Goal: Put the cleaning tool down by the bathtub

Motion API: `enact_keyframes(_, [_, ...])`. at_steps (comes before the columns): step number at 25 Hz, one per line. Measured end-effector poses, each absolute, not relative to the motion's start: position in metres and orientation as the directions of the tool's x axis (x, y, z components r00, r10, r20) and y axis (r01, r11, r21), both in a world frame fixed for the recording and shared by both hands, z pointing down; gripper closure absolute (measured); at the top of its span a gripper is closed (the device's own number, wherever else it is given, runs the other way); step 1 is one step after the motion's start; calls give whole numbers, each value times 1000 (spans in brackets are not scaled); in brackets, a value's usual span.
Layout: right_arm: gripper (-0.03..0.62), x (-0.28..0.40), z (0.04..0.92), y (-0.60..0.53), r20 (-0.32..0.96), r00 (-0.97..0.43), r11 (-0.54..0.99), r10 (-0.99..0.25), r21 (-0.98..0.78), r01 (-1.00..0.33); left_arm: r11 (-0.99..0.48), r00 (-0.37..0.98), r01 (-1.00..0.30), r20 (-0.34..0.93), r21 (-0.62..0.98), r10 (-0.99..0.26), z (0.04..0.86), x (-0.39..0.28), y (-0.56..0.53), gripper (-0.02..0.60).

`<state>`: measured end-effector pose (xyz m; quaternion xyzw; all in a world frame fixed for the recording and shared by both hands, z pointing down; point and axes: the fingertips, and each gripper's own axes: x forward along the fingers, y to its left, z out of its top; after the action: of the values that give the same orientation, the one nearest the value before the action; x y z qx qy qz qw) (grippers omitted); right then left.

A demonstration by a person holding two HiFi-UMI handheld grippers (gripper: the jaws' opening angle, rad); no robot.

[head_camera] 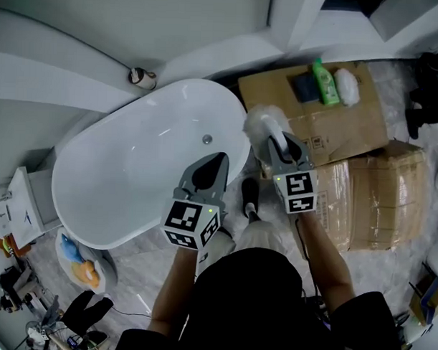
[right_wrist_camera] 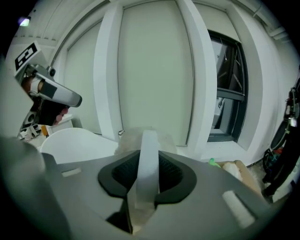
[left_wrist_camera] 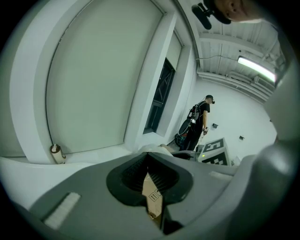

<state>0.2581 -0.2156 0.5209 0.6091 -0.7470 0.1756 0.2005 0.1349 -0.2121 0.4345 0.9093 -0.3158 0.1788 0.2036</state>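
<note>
The cleaning tool is a white brush with a fluffy head (head_camera: 262, 123) and a flat white handle (right_wrist_camera: 147, 157). My right gripper (head_camera: 281, 148) is shut on that handle, with the head sticking out past the jaws beside the right rim of the white bathtub (head_camera: 133, 182). In the right gripper view the handle runs up between the jaws (right_wrist_camera: 148, 177) and the tub (right_wrist_camera: 79, 140) lies to the left. My left gripper (head_camera: 212, 167) hovers over the tub's near right rim, shut with nothing in it; in its own view the jaws (left_wrist_camera: 149, 177) meet with only a thin slit.
Cardboard boxes (head_camera: 342, 132) lie right of the tub, carrying a green bottle (head_camera: 325, 82), a dark sponge (head_camera: 305, 86) and a white cloth (head_camera: 347, 85). A small roll (head_camera: 142, 77) sits on the ledge behind the tub. A shoe (head_camera: 250, 195) stands on the floor between grippers. Clutter fills the lower left.
</note>
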Motion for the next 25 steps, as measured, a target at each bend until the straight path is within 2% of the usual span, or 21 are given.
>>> enact_keyframes(7, [494, 274, 581, -230, 570, -147, 164, -809, -21, -986, -718, 731, -640, 504, 271, -461, 464, 148, -215, 583])
enact_keyframes(17, [494, 297, 659, -241, 633, -72, 32, -771, -74, -997, -721, 731, -630, 533, 288, -426, 493, 159, -220, 583])
enact_keyframes(25, [494, 302, 708, -254, 665, -67, 34, -744, -63, -997, -724, 727, -624, 559, 294, -400, 523, 161, -214, 583])
